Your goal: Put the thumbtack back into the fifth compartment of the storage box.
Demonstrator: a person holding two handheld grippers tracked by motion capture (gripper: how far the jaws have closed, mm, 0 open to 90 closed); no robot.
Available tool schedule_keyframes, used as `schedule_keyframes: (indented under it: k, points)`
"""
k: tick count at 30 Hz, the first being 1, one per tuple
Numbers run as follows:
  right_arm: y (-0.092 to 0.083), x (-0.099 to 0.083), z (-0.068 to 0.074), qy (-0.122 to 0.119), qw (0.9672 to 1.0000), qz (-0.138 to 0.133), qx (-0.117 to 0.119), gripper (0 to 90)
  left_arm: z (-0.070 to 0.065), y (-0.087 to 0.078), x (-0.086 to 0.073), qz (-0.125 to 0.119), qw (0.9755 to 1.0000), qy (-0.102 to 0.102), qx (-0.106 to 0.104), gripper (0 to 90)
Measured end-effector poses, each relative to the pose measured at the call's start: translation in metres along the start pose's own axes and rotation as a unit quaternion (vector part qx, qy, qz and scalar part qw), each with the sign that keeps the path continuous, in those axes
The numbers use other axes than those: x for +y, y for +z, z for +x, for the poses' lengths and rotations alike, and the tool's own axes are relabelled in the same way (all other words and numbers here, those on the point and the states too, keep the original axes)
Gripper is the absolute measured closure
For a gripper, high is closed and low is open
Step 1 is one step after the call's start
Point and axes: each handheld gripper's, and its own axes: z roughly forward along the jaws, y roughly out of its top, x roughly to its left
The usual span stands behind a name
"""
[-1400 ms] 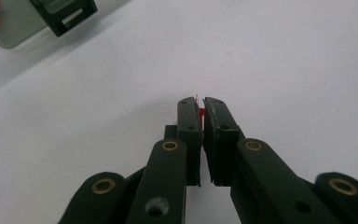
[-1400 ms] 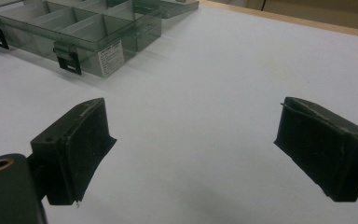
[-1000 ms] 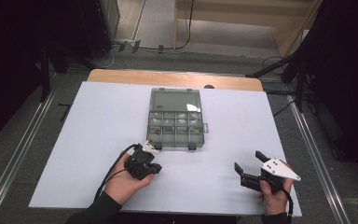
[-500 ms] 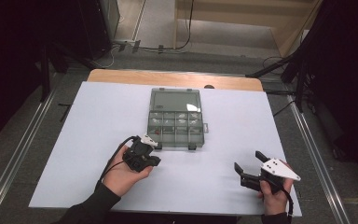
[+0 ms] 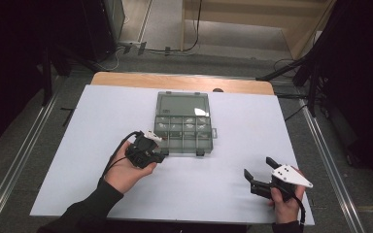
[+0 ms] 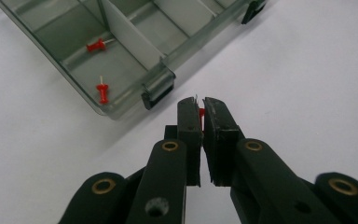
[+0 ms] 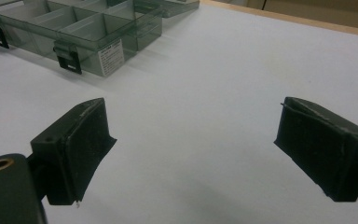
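A white table sheet (image 5: 223, 194) is seen across the middle of the high view, with a wooden edge along its upper side. At the centre of that view a clear grey compartment box (image 5: 183, 127) is laid open, its lid folded back toward the top of the frame. In the right gripper view the same box (image 7: 74, 32) is found at the upper left, and a white label on its end wall can be made out, which the other views do not give.

The left gripper (image 5: 148, 150) is seen left of centre in the high view, just beside the box's lower left corner. The right gripper (image 5: 260, 177) is found at lower right, well apart from the box. Its jaws are spread wide in its own view, with nothing between them.

In the left gripper view the jaws are clenched on a red push pin (image 6: 201, 113), its metal tip showing above the pads. Two further red pins (image 6: 102, 91) are noted in the box's corner compartment at upper left.
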Motion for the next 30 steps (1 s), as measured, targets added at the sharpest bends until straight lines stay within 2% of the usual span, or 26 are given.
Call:
schedule_keyframes:
  k: [18,30]
  points:
    - [0.000,0.000,0.000,0.004,1.0000,0.001,0.000,10.1,0.026,-0.008,0.022,-0.011,0.9999,-0.010,0.001,85.1]
    - [0.000,0.000,0.000,0.000,1.0000,-0.003,0.003,10.1,0.035,-0.003,0.031,-0.013,0.9998,-0.017,0.003,85.1]
